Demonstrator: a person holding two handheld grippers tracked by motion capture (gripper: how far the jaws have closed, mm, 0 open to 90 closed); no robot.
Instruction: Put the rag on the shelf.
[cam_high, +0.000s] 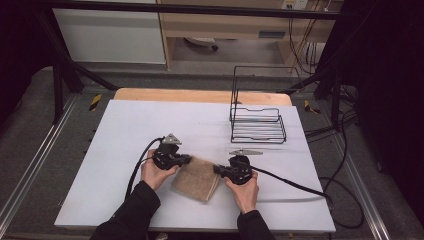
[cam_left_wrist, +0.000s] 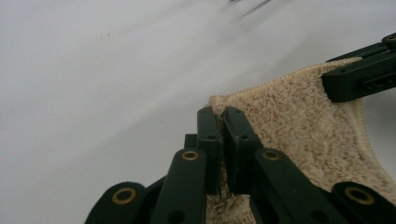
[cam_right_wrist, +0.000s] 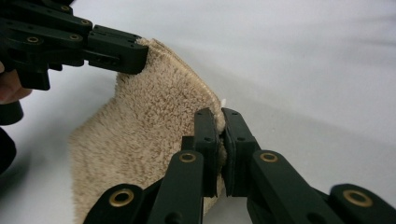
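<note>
Premises: a lab or test bay. A white table (cam_high: 125, 150) stands inside a black metal frame (cam_high: 200, 9), with floor rails (cam_high: 30, 165), loose cables (cam_high: 345, 165) (several hanging behind) and hazard-striped tape (cam_high: 95, 101).

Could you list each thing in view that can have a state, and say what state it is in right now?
Beige towel: folded, far edge lifted off the white table, pinched at both far corners.
Left tongs: shut on the towel's corner.
Right tongs: shut on the towel's other far corner.
Black wire rack: upright, empty, at the table's far right.
</note>
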